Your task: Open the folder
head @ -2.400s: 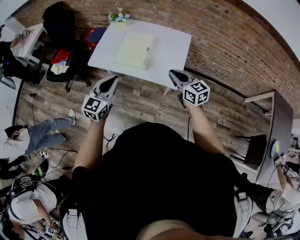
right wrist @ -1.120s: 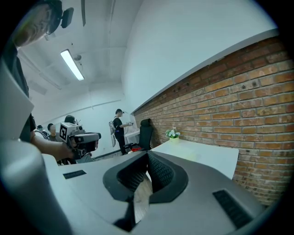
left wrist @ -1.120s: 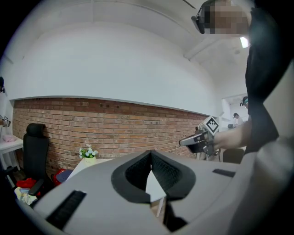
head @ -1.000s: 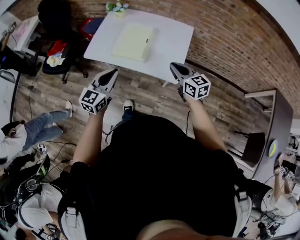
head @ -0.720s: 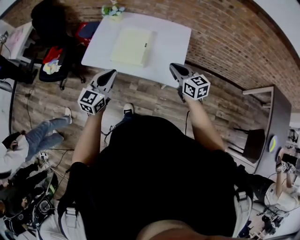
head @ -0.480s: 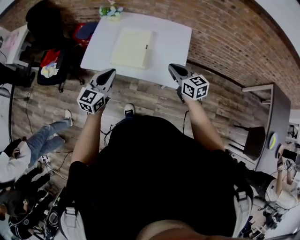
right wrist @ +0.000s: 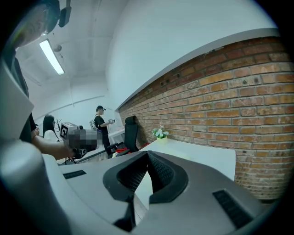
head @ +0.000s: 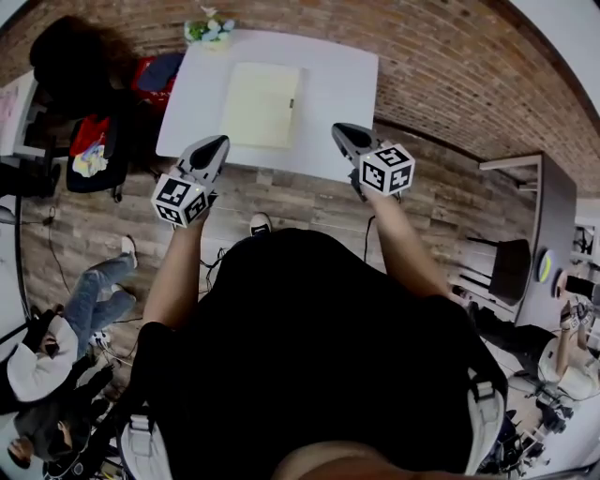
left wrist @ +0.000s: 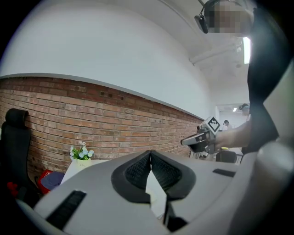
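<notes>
Ahead on the bench (head: 328,103): the folder (head: 260,105) lies flat near the middle, closed, clear of both my grippers.
Folder look: pale yellow, rectangular, with a plain cover and a small dark mark by its right edge.
Left gripper (head: 221,142): my jaws are pressed together with nothing between them, at the bench's near edge, left of the folder.
Right gripper (head: 339,129): my jaws meet at the tips, empty, at the bench's near right.
Far left corner: a small pot of flowers (head: 208,28) stands on the bench.
Left of the bench: a black chair (head: 70,66) stands on the wood floor (head: 281,202).
</notes>
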A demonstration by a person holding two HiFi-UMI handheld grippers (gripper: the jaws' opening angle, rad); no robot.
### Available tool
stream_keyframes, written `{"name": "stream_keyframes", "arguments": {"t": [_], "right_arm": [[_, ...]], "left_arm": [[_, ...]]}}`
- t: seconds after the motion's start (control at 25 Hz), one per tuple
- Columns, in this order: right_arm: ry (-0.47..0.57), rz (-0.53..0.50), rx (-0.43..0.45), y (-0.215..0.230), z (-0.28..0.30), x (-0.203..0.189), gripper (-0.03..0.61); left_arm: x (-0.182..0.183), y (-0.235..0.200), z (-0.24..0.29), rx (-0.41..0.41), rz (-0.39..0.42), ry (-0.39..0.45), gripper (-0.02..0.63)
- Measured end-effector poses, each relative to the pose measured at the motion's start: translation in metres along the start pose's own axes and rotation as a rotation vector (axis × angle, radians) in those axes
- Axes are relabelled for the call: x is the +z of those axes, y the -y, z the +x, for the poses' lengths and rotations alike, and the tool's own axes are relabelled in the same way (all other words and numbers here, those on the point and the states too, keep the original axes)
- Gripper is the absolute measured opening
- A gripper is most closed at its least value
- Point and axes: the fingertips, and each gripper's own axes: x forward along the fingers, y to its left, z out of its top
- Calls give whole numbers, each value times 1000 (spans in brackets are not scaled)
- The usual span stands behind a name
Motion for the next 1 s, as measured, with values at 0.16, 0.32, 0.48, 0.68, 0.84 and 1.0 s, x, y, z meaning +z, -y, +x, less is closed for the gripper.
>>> {"name": "stream_keyframes", "arguments": {"t": [0.16,0.32,0.48,0.68,0.84,1.0], "right_arm": [[0,9,-26,1,12,6,25],[2,20,-52,-2,25,12,25],[1,29,-74,-1,34,12,25],[2,40,-101,-11,48,16,26],[4,41,-113,-21,55,19,25],[0,59,-134,-21,55,14,26]], "left_arm": [[4,-18,6,-31,5,1,12],[-2,-37,8,-56,1,-13,12],[-6,-51,10,-80,-5,-15,12],[-10,-70,3,-109,-2,-22,12],[-8,-87,-2,-120,8,-26,12],[-9,-92,-2,-128,8,-22,12]]}}
